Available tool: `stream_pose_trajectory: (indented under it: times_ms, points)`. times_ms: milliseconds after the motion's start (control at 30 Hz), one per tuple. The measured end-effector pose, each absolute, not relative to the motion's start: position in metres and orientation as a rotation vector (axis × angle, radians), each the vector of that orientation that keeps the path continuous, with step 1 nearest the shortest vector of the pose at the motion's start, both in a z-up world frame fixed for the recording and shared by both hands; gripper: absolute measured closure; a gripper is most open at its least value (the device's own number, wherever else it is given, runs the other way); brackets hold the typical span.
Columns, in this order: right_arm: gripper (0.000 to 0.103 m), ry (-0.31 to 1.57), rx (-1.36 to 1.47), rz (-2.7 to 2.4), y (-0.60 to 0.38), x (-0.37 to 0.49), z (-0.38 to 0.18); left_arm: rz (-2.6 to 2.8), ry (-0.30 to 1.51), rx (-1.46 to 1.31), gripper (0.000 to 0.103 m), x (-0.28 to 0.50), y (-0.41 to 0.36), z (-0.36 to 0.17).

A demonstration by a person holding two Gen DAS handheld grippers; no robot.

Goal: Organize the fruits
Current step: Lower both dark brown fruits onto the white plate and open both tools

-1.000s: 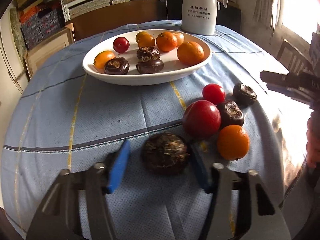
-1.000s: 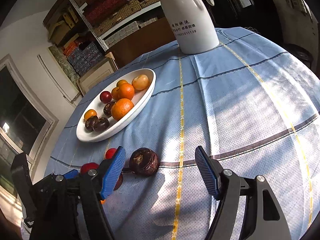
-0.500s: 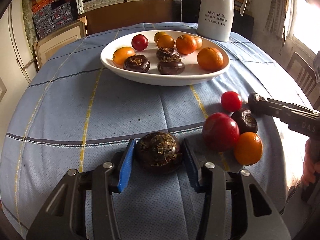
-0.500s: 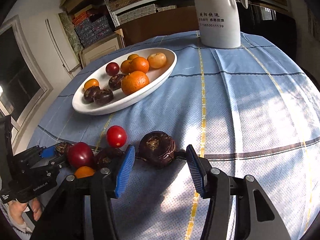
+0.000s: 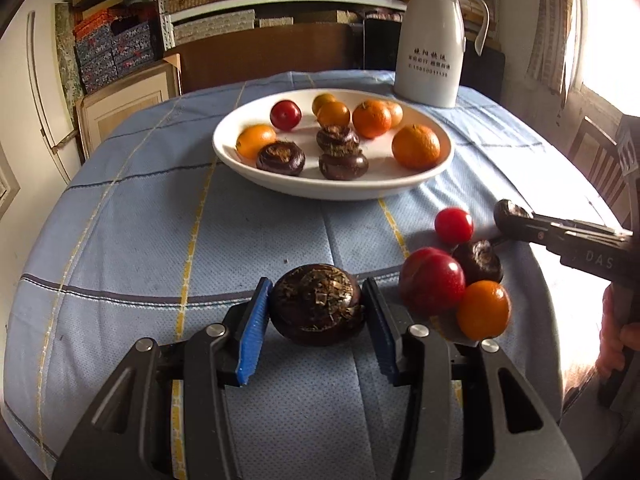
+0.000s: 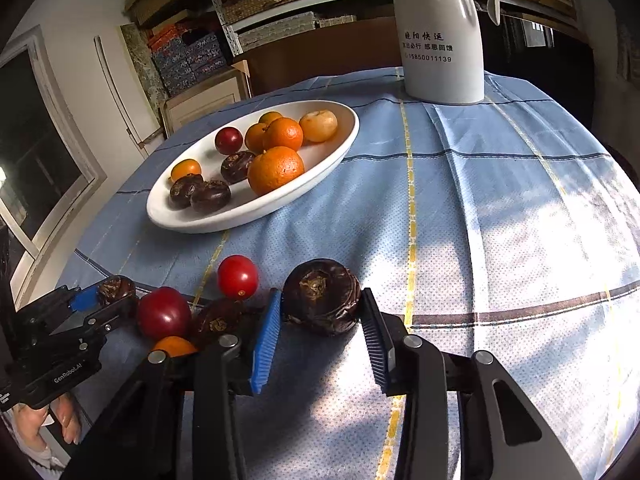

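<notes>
only right view shows cream fruit whole

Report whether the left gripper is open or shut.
Shut: the left gripper has both blue pads pressed against the water chestnut.

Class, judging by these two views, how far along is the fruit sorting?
Done: the white plate holds oranges, a small red fruit and three chestnuts. In hand: the left claw grips a big chestnut, the right claw a wrinkled chestnut. Left: a cherry tomato, a large red fruit, a loose chestnut and a small orange lie on the cloth.
</notes>
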State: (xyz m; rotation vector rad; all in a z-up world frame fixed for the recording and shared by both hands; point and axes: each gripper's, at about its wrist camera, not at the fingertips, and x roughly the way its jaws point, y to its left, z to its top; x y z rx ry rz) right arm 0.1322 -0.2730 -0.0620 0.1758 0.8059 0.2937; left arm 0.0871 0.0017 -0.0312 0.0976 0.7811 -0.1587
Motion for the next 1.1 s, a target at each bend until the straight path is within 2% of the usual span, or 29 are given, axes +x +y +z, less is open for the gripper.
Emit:
stream_pose_trajectory:
  times_ms: [233,500,633,833,867,900,933,1000,1100]
  points:
    - [0.063,0.679,0.303,0.326,-0.294,0.125,-0.035,-0.194,0.742,0.011,0.058,0.093,0.02,-0.009]
    - [0.063,0.636,0.334,0.364,-0.28,0.169,0.014,-0.16,0.689,0.016,0.058,0.16,0.016,0.036]
    - [0.063,0.669,0.255,0.412,-0.235,0.199,0.011,-0.138,0.711,0.0,0.058,0.21,0.01,0.034]
    - [0.062,0.717,0.092,0.408,-0.185,0.236,-0.007,-0.123,0.774,0.011,0.057,0.259,0.004,0.003]
    - [0.062,0.728,0.092,0.414,-0.184,0.239,-0.009,-0.123,0.777,0.017,0.054,0.26,0.005,-0.003]
    - [0.061,0.731,0.101,0.421,-0.185,0.24,-0.012,-0.121,0.758,0.029,0.039,0.258,0.005,-0.004]
    - [0.057,0.723,0.104,0.415,-0.188,0.239,-0.012,-0.115,0.749,0.034,0.029,0.257,0.006,-0.004]
    - [0.052,0.701,0.112,0.397,-0.194,0.234,-0.012,-0.106,0.722,0.019,0.025,0.25,0.011,0.001]
    - [0.052,0.694,0.185,0.402,-0.21,0.228,-0.01,-0.108,0.695,0.004,0.021,0.241,0.016,0.012]
